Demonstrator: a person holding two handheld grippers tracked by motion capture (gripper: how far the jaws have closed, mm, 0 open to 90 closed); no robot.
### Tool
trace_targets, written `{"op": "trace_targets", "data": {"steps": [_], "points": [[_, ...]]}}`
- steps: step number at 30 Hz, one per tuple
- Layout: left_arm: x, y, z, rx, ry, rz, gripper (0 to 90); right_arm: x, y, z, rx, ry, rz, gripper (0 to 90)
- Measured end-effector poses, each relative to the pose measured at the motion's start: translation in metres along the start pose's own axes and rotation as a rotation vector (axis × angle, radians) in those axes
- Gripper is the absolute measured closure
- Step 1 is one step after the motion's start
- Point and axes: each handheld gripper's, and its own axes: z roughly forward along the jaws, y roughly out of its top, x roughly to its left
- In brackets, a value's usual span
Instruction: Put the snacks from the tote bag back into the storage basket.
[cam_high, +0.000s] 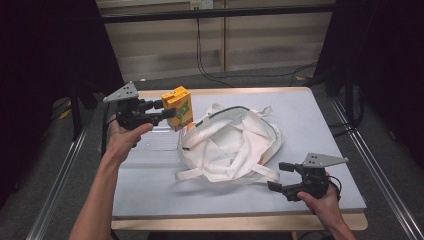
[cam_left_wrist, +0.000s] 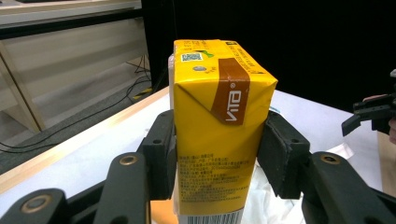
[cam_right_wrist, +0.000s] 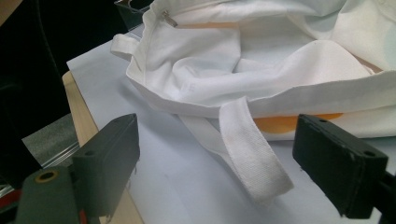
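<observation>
The left gripper (cam_high: 170, 113) had its jaws closed partway on a yellow carton (cam_high: 178, 107), pads pressing its two flat sides, and held it clear of the table (cam_high: 320, 125), just beside the far left rim of the white bag (cam_high: 235, 145). The right gripper (cam_high: 281, 177) rested near the front right corner with its jaws wide apart and nothing between them, just short of a bag strap (cam_right_wrist: 252, 154).

The step looked like carrying the carton to the bag. The next move would call for passing it over the rim and lowering it into the mouth, which lay slack and partly folded, so the right gripper might need to lift an edge. Open tabletop lay right of the bag; the table's left edge was near the left hand.
</observation>
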Motion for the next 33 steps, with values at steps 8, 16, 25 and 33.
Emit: {"op": "trace_targets", "data": {"steps": [8, 16, 25, 33], "points": [[0.018, -0.006, -0.012, 0.015, 0.025, -0.018, 51.6, 0.001, 0.000, 0.001, 0.003, 0.005, 0.000, 14.4], [0.040, -0.019, -0.016, 0.028, 0.030, -0.038, 51.6, 0.001, -0.001, 0.002, 0.005, 0.009, -0.005, 14.3], [0.054, -0.031, -0.013, 0.059, 0.010, -0.036, 51.6, 0.001, -0.001, 0.003, 0.010, 0.012, -0.001, 14.2], [0.065, -0.037, -0.006, 0.076, -0.045, -0.033, 51.6, 0.001, -0.001, 0.004, 0.013, 0.013, 0.001, 14.1]]}}
